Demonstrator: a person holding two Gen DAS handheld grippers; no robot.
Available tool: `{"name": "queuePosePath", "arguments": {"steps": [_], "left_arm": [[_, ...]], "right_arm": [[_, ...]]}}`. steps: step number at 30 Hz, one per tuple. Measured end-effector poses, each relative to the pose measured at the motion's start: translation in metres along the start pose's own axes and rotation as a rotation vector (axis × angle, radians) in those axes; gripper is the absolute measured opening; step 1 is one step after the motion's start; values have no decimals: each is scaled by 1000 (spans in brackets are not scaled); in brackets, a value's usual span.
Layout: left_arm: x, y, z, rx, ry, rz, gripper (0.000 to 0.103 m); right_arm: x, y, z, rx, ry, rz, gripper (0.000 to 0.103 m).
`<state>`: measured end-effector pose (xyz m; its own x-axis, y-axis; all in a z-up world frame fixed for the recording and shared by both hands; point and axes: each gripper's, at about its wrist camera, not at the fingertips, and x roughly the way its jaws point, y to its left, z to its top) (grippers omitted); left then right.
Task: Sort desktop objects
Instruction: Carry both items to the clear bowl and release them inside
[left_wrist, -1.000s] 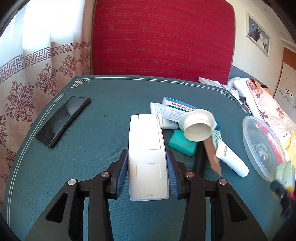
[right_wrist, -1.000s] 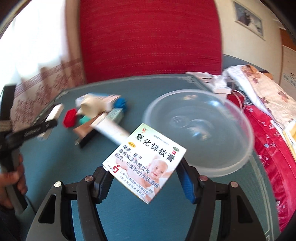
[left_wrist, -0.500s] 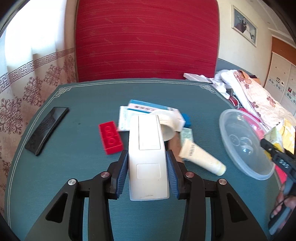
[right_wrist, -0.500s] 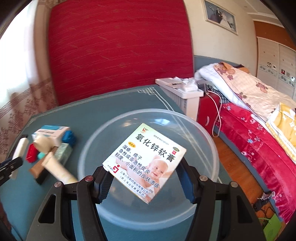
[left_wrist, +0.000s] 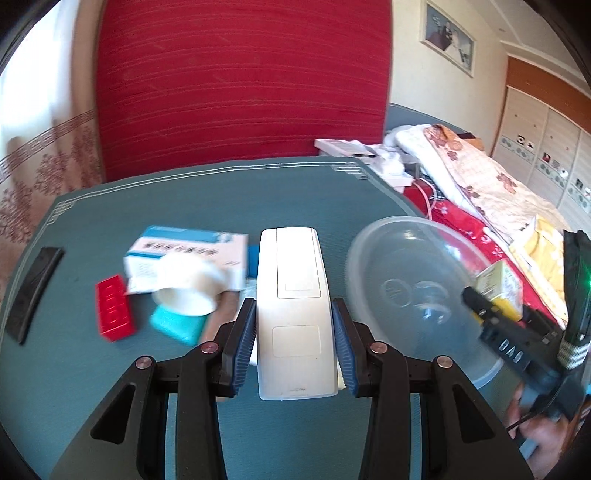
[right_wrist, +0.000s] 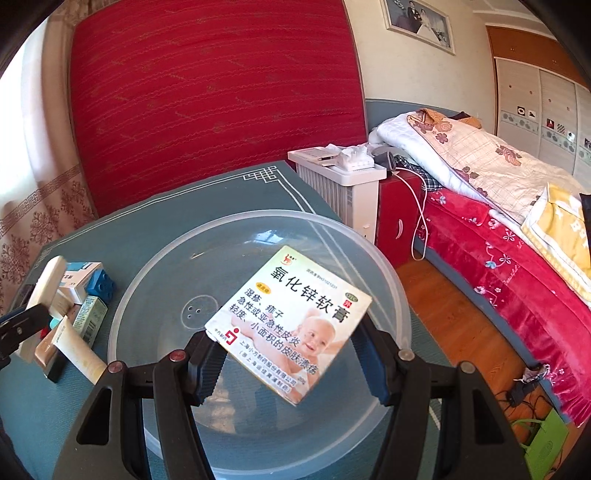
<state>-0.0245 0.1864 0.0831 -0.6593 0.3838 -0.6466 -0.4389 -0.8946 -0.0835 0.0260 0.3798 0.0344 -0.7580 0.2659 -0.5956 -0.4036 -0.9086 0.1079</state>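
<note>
My left gripper (left_wrist: 293, 345) is shut on a long white remote control (left_wrist: 291, 295), held above the green table just left of the clear plastic bowl (left_wrist: 373, 258). My right gripper (right_wrist: 291, 363) is shut on a yellow-and-white ointment box (right_wrist: 291, 325) with a baby's picture, held tilted over the clear plastic bowl (right_wrist: 155, 266). In the left wrist view the right gripper (left_wrist: 491, 302) and its box (left_wrist: 500, 284) show over the bowl's right rim. The left gripper's remote control (right_wrist: 46, 291) appears at the left edge of the right wrist view.
A pile lies left of the bowl: blue-and-white box (left_wrist: 184, 251), white tape roll (left_wrist: 188, 284), red brick (left_wrist: 112, 314), teal block (left_wrist: 177, 326), blue brick (right_wrist: 99, 286), cream tube (right_wrist: 79, 354). A black phone (left_wrist: 31, 291) lies far left. A white heater (right_wrist: 340, 184) and bed (right_wrist: 498, 229) stand right of the table.
Both grippers have swung to the right with their loads. The right gripper's box came from beside the bowl to over it. The left gripper's remote now stands nearer the bowl.
</note>
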Motion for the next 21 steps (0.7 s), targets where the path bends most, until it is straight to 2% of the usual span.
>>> {"name": "queuePosePath", "arguments": {"steps": [7, 14, 15, 16, 18, 21], "left_arm": [[16, -42, 17, 40, -1, -75, 43], [28, -65, 24, 70, -3, -145, 44], [30, -66, 24, 74, -2, -155, 48], [32, -69, 24, 82, 3, -167, 63], [31, -71, 23, 78, -12, -175, 77], [24, -65, 21, 52, -47, -174, 78]], "right_arm": [[0, 5, -3, -24, -8, -1, 68], [-3, 3, -3, -19, -32, -36, 69], [-3, 2, -3, -17, -36, -43, 73], [-4, 1, -3, -12, -44, -50, 76], [-7, 0, -3, -5, -67, -66, 80], [-10, -1, -1, -1, -90, -84, 80]]}}
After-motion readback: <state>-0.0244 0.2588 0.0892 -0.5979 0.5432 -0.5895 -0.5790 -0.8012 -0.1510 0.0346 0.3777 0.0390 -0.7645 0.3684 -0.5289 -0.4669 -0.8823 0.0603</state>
